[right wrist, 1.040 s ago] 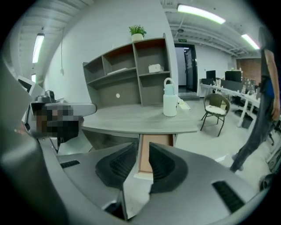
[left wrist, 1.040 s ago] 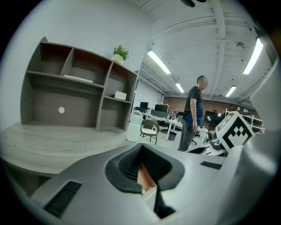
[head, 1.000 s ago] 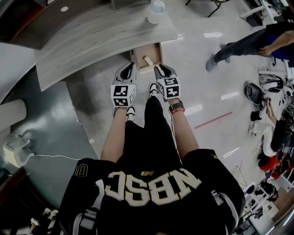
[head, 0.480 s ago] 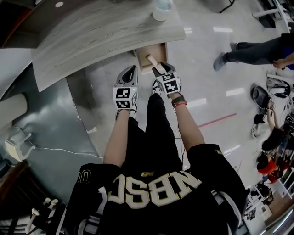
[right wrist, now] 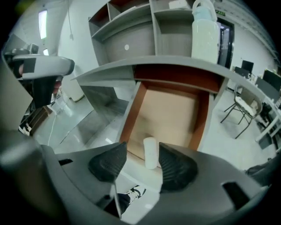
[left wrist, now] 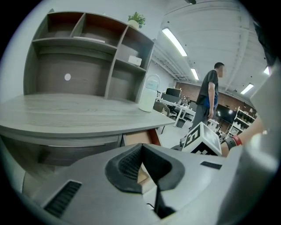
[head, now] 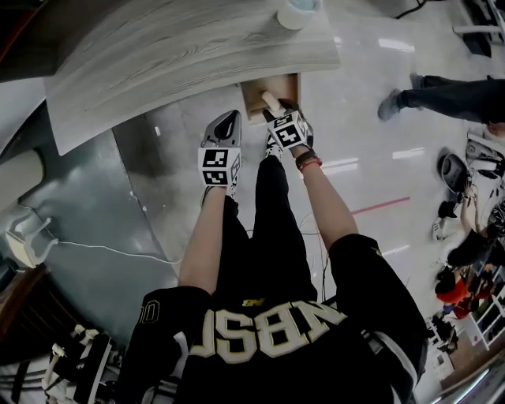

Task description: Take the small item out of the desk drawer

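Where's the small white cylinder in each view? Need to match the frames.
Head view: the white cylinder is upper middle, lying in the open drawer under the desk edge.
Left gripper view: not visible; only the drawer's outer side shows.
Right gripper view: lower middle, at the drawer's near end.
Shared landmark: the white jug on the desk top.

The person's black shirt point(head: 268, 339) bears large pale letters "NBSC" (upside down in the head view).
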### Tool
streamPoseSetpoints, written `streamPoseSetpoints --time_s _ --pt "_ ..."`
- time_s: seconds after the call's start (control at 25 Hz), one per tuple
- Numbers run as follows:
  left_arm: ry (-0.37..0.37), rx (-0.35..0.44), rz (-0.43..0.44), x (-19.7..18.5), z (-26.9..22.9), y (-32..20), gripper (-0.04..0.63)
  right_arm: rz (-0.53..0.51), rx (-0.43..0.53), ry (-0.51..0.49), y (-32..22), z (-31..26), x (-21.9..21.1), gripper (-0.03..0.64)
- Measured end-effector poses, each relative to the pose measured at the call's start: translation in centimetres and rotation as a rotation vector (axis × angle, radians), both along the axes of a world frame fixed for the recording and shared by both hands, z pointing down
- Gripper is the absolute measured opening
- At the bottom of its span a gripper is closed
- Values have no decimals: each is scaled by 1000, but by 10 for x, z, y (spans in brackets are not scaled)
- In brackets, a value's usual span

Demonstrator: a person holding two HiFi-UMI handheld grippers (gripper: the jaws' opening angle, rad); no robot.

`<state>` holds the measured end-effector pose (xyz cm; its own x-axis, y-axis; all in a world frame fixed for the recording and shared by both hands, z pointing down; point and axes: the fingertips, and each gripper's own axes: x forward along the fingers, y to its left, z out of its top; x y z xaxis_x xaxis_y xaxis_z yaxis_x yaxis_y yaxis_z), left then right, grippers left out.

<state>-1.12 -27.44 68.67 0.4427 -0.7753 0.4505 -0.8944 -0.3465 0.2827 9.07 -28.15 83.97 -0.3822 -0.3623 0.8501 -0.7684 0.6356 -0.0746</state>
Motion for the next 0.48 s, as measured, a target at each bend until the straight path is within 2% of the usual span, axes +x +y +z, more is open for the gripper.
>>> streamPoseSetpoints --time_s 0.48 --pt "-7 -47 -9 -2 40 -10 12 -46 -62 105 -25 70 -2 185"
